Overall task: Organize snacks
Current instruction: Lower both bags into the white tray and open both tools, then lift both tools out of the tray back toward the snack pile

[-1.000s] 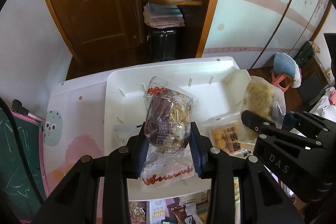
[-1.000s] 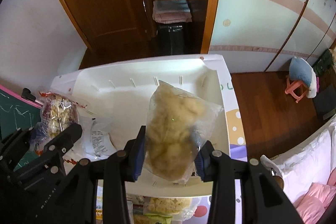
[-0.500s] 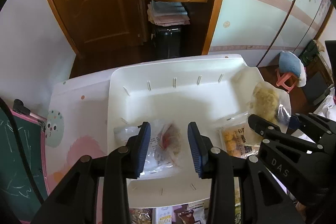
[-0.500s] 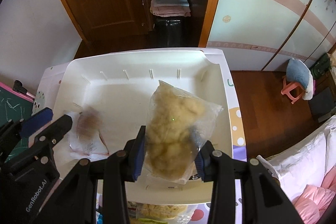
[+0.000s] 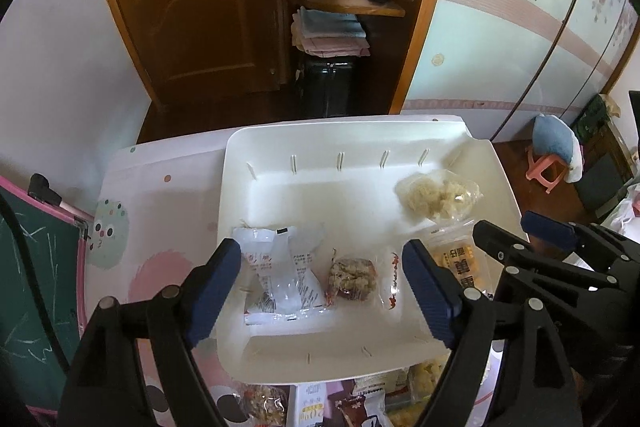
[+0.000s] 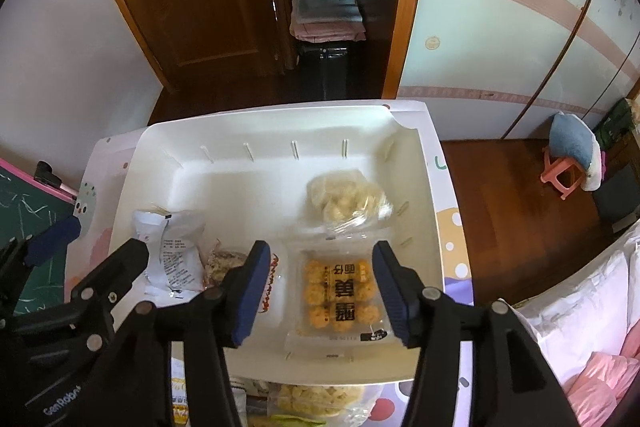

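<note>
A white tabletop (image 5: pixel 160 187) printed with pastel dots and cartoon shapes carries a large white tray (image 5: pixel 436 139) with short ribs along its inner walls, and the snacks lie inside it. Nearest the right hand-held gripper (image 6: pixel 320 287), whose blue-padded jaws stand spread wide and grasp nothing, is a clear flat packet of round golden biscuits (image 6: pixel 340 297) with bold dark characters printed across it; it rests on the tray floor at the front right, framed between the jaws but not touched by them. Just behind it, toward the far right corner, lies a crinkled transparent bag of pale yellow puffs (image 6: pixel 344 203). The left hand-held gripper (image 5: pixel 324 291) is likewise released, its jaws far apart above the tray's front left part. Between them sits a clear wrapper with red lettered ends holding a brown and tan nutty cake (image 5: pixel 354 279), and just beside that on the left lie white sachets (image 5: pixel 280 275) with small black print, overlapping each other. More snack packs (image 5: pixel 348 403) crowd the tabletop in front of the tray's near rim.
</note>
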The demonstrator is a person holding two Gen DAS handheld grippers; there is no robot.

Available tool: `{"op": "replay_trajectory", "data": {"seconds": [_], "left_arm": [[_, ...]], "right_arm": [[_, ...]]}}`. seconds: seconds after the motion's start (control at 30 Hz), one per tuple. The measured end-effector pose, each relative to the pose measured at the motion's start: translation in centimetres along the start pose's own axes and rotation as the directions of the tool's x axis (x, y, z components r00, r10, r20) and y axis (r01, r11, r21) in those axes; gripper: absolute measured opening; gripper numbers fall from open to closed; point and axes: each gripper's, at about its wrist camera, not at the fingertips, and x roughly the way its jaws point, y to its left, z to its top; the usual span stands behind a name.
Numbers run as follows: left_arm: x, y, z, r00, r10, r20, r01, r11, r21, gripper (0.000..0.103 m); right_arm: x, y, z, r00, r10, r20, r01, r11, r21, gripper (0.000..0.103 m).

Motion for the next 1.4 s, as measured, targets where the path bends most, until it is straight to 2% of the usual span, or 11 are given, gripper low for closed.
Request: {"op": "replay_trajectory", "data": {"seconds": [0.33,0.73,1.07,1.4], "left_arm": [[-2.8,-0.1,-1.1,0.999,0.015,0.036,-0.015,1.0,0.007,0.082],[-8.5,-0.7,-3.9,0.995,0.033,0.096,-0.033,0.999,0.003,0.082],[-15.5,-1.6,-8.6,0.984,0.046,0.171,-0.047,0.999,-0.002,0.083],[-22.5,-0.9,-14.6,0.965,0.083,0.248,-0.071,0.996,-0.057,0.087]], "right_arm": [[-1.8,-0.2,-0.9,1.0,0.013,0.019,-0.013,1.0,0.001,0.054],[-6.8,-0.5,-3.6,0.997,0.045,0.071,-0.044,0.999,-0.006,0.054],[-12.6,-1.5,-8.1,0.991,0.06,0.12,-0.06,0.998,-0.009,0.056],[-18.6,-2.2,-13.6,0.984,0.055,0.17,-0.052,0.998,-0.024,0.059]]}}
